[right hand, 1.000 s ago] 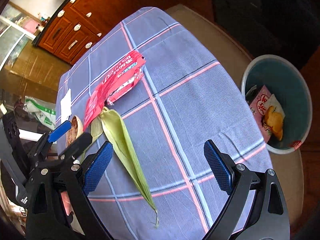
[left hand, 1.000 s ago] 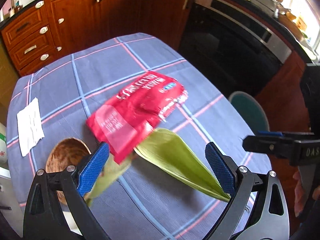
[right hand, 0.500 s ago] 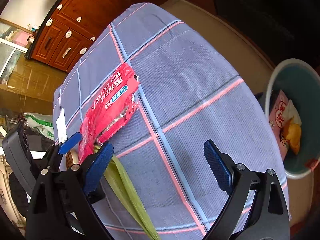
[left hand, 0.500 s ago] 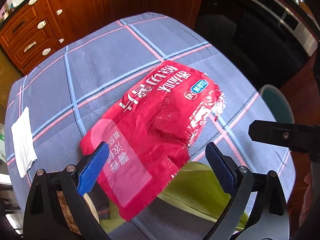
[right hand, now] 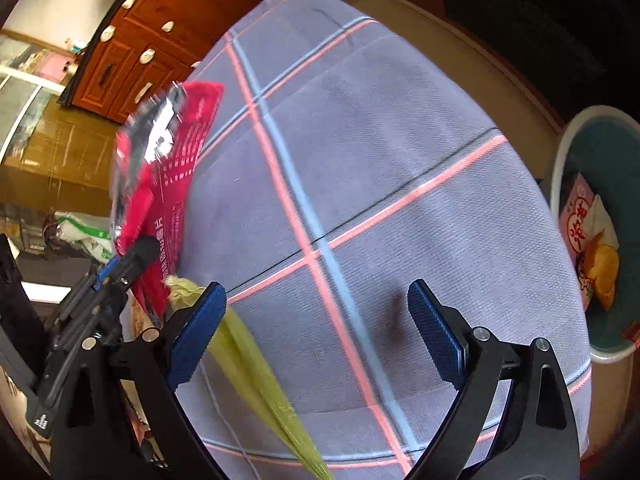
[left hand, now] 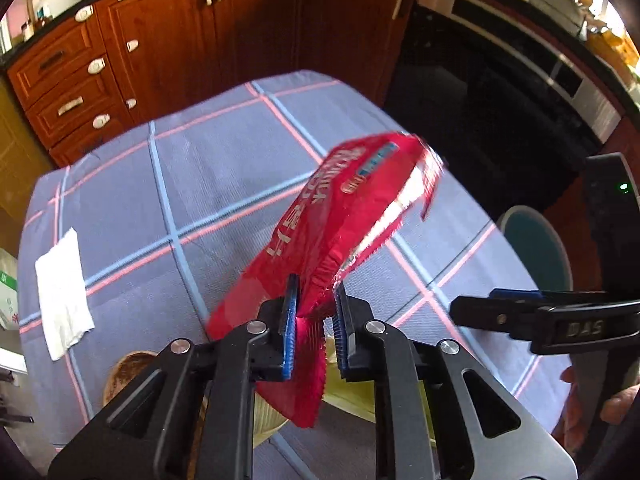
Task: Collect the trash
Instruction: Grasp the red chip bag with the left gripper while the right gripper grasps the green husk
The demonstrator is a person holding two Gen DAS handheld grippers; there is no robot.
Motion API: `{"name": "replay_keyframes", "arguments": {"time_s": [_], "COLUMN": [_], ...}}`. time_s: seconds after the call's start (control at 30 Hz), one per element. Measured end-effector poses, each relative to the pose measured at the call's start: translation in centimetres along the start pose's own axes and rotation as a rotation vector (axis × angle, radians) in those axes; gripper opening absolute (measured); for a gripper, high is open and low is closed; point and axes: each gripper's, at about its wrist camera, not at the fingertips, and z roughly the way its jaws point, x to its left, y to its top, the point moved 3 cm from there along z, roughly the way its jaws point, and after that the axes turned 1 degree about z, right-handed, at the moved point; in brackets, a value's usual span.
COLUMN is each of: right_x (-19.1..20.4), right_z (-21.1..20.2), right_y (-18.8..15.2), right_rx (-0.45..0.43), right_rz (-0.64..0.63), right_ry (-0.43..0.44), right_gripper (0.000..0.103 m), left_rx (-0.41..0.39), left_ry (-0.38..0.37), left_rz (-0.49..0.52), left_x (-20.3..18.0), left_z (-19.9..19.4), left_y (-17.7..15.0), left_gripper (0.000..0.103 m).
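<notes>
Above the checked tablecloth (left hand: pixel 224 184), the left gripper (left hand: pixel 314 320) is clenched on one red snack wrapper (left hand: pixel 340 216), pinching its lower edge so the wrapper stands lifted off the cloth. On the cloth lie one green corn husk (right hand: pixel 256 376), one white napkin (left hand: pixel 62 280) and one brown bowl (left hand: pixel 124 372), partly hidden behind the gripper. Off to the right, the right gripper (right hand: pixel 316 328) hangs with its fingers spread and nothing between them, while one teal bin (right hand: pixel 560 184) past the table edge holds two wrappers.
</notes>
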Motion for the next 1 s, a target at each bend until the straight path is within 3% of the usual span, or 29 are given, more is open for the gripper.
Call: {"name": "replay_keyframes", "arguments": {"time_s": [0.27,0.47,0.53,0.63,0.67,0.77,1.0], "right_x": [5.6,8.2,8.6,8.7,8.5,7.6,5.8], "right_z": [1.5,4.8,5.5,5.9,5.8,4.7,-1.5], "right_y": [-1.2,-1.9,-2.2,-2.2,-2.2,-2.1,-1.7], "right_rx": [0.011,0.063,0.077,0.077,0.078,0.056,-0.087], "right_rz": [-0.168,-0.2,-0.203,-0.216,-0.216,-0.198,-0.18], "right_ry": [0.075,0.107,0.107,0.05,0.026,0.017,-0.013], "right_gripper": [0.089,0.088,0.08,0.032,0.008,0.005,0.004], "left_rx": [-0.028,-0.028,-0.025,-0.025,-0.026,-0.028,-0.039], "left_ry": [-0.013,-0.03,-0.035,-0.047,-0.051,-0.066,-0.085], "left_rz": [-0.029,-0.074,-0.083,-0.089,-0.088,-0.087,-0.088], "left_x": [2.7,4.9,5.2,5.3,5.1,4.8,3.6], "left_z": [-4.1,-5.7,-5.9,-6.1,-6.1,-6.2,-6.8], "left_y": [-1.9,-3.6,-4.1,-4.8,-4.9,-5.3,-5.4], "left_gripper": [0.014,0.014,0.014,0.014,0.014,0.014,0.014]}}
